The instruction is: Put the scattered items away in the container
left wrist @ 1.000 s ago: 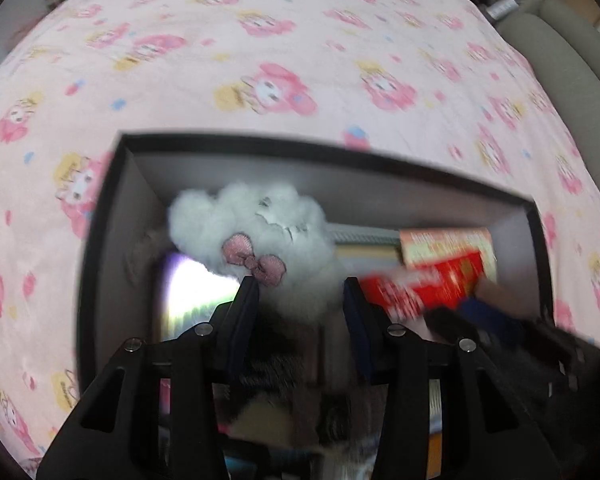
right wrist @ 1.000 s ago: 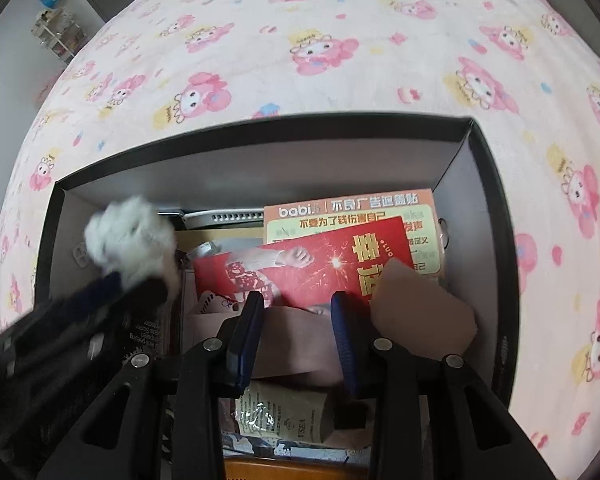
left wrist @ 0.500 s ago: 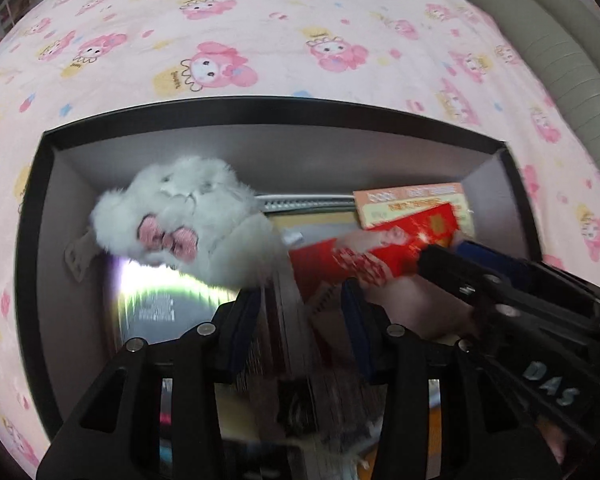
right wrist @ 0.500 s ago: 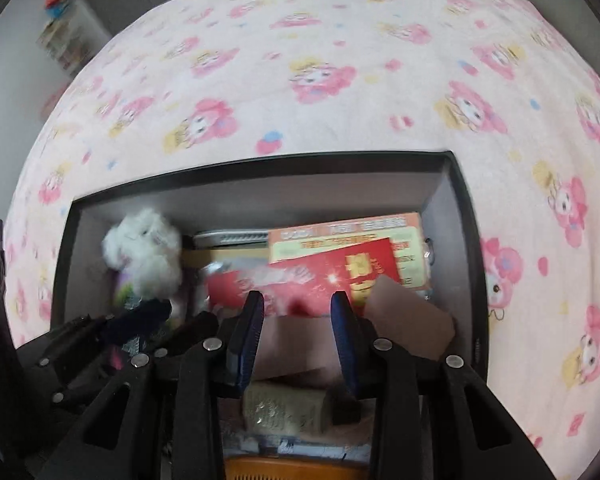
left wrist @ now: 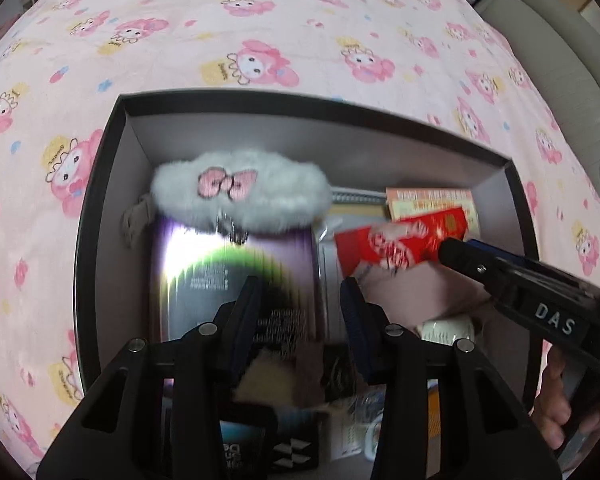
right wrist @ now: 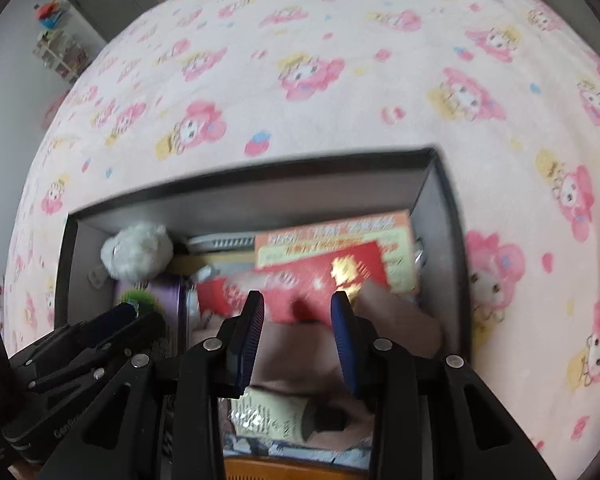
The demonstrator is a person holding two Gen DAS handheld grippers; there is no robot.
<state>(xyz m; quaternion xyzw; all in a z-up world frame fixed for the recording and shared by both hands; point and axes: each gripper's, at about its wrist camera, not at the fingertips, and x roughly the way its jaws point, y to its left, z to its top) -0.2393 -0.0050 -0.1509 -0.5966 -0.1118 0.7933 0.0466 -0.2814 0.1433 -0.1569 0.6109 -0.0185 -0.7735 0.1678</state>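
Released since a second ago, plush [left wrist: 240, 196] lying in box [left wrist: 100, 184]; both grippers, left [left wrist: 300, 300] and right [right wrist: 298, 312], agape, empty.

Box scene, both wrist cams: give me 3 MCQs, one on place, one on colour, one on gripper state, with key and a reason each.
1. Where does the white fluffy toy lie?
A. on the pink blanket outside the box
B. inside the black box, near its far left corner
C. between the right gripper's fingers

2. What colour is the bow on the toy?
A. pink
B. blue
C. green

3. How does the left gripper stand?
A. shut on the toy
B. shut on the red envelope
C. open, holding nothing

Key: 1 B, the toy rests against the far wall on top of a shiny purple pack. 2 A, the embroidered bow is pink. 3 C, a clear gap shows between the fingers, with the toy beyond the tips.
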